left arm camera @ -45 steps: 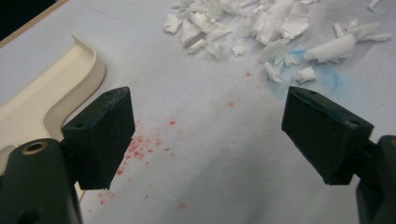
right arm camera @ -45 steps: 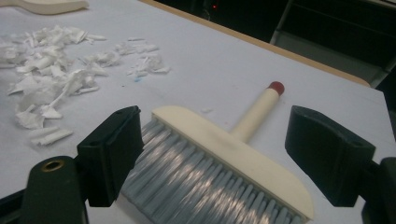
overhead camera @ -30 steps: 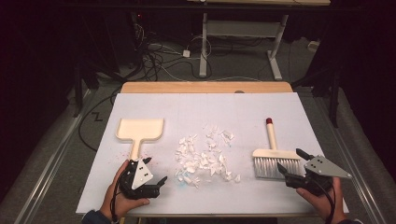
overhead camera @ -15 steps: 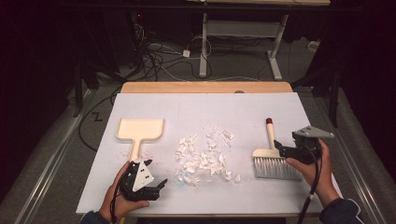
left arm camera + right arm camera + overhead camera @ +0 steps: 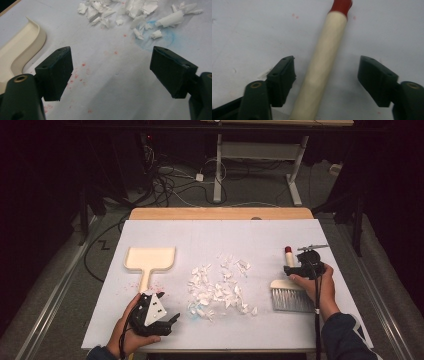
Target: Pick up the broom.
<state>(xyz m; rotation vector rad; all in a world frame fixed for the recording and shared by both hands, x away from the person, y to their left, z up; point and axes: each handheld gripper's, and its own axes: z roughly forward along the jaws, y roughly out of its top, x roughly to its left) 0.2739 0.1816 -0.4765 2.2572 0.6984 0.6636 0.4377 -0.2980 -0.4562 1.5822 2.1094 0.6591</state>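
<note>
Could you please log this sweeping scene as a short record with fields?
surface: white sheet on table
debris: paper scraps, mid-sheet
dustpan: dustpan, flat, left of scraps
brush: brush, flat, right of scraps
right gripper: right gripper astride brush handle, jaws just closing, pads not yet touching
left gripper: left gripper open, nothing between jaws, beside dustpan

Room: dark beyond table | Floor (image 5: 65,285): grey carpet | Cables (image 5: 170,175): tangled, black and white, on floor behind table | Desk frame (image 5: 260,155): white-legged, far back | Table edge (image 5: 220,213): wooden
</note>
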